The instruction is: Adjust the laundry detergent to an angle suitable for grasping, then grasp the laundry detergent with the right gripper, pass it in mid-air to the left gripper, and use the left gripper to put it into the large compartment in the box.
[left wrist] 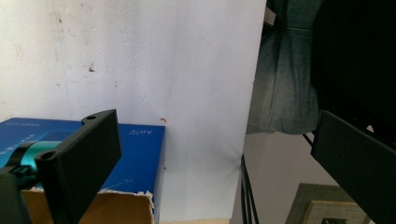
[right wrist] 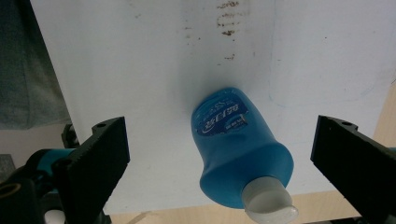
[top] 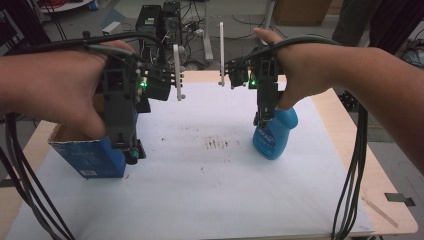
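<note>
my right gripper [right wrist: 219,163] hangs wide open over the upright blue plastic bottle [right wrist: 236,144] with a white cap; my left gripper [left wrist: 215,158], also wide, hovers by the torn blue cardboard box [top: 90,155]. next, i'd lower and pinch the bottle.

I see a glossy blue plastic bottle [right wrist: 233,149] with dark-blue label and pale grey cap [right wrist: 268,198]; a blue cardboard box [top: 92,157], brown inside; white paper sheet [top: 210,185] with brownish smears.

Black grippers, left gripper [top: 131,150] and right gripper [top: 261,119], are glowing with small green lights, trailing thick black cables and carrying flat matte fingers [right wrist: 100,154] with screw holes.
</note>
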